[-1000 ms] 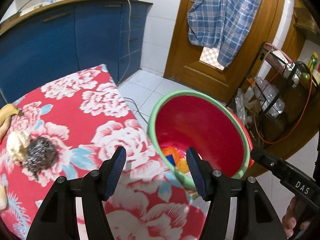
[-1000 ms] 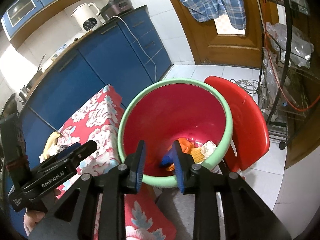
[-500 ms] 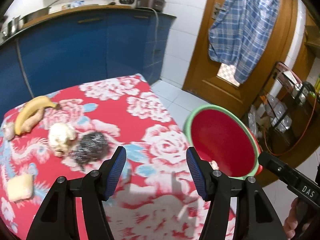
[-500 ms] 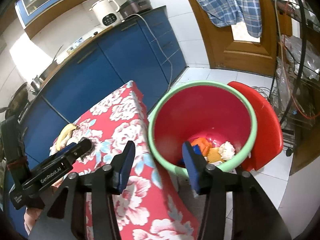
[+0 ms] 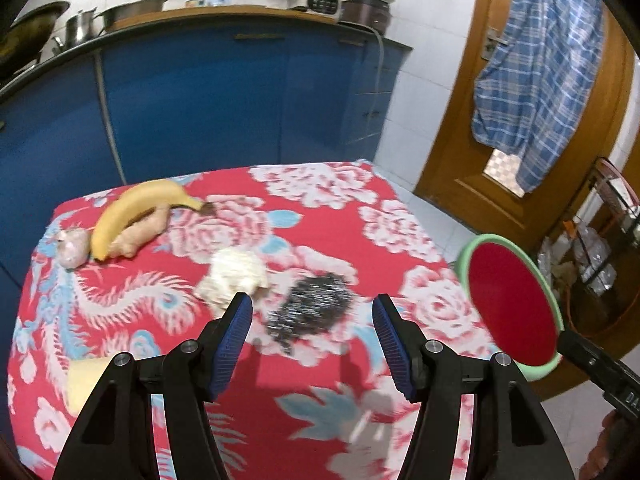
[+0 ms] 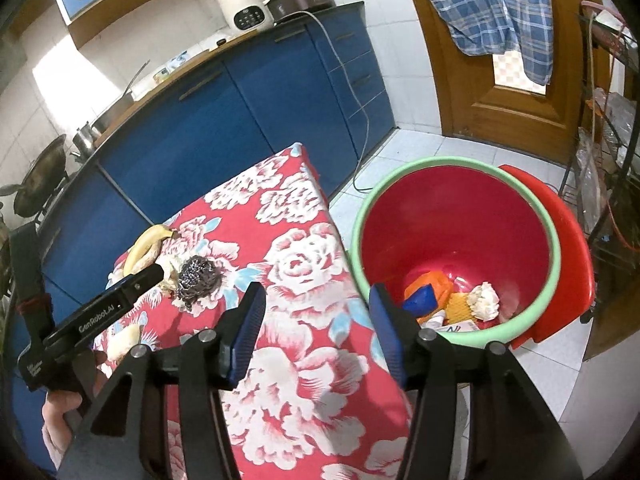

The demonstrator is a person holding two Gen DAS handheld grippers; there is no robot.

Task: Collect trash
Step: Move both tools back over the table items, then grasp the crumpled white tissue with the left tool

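From the left wrist view, the left gripper (image 5: 312,336) hangs released over the surface (image 5: 328,216), which is covered in a red cloth with white flowers, its blue-padded jaws spread wide and holding nothing. Just past the jaws lies a dark steel-wool scrubber (image 5: 310,312), touching a crumpled white wad (image 5: 236,274) on its left. Farther back lie a banana (image 5: 132,212) with a ginger root (image 5: 140,236) against it, and a pale lump (image 5: 72,246) beside them; a yellowish block (image 5: 82,384) sits at the near left edge. The green-rimmed red bin (image 5: 514,308) stands off the surface's right side. No writing is readable here; motion blur softens the cloth. From the right wrist view, the right gripper (image 6: 316,324) is likewise spread and empty, above the cloth edge next to the bin (image 6: 456,168). Inside the bin lie an orange wrapper (image 6: 432,282), a blue piece (image 6: 420,300) and a crumpled white paper ball (image 6: 486,300). The left gripper's body (image 6: 92,316) crosses at left, printed "GenRobot.AI", and partly hides the white wad beside the scrubber (image 6: 198,278). A white kettle (image 6: 242,2) stands on the blue cabinets behind.
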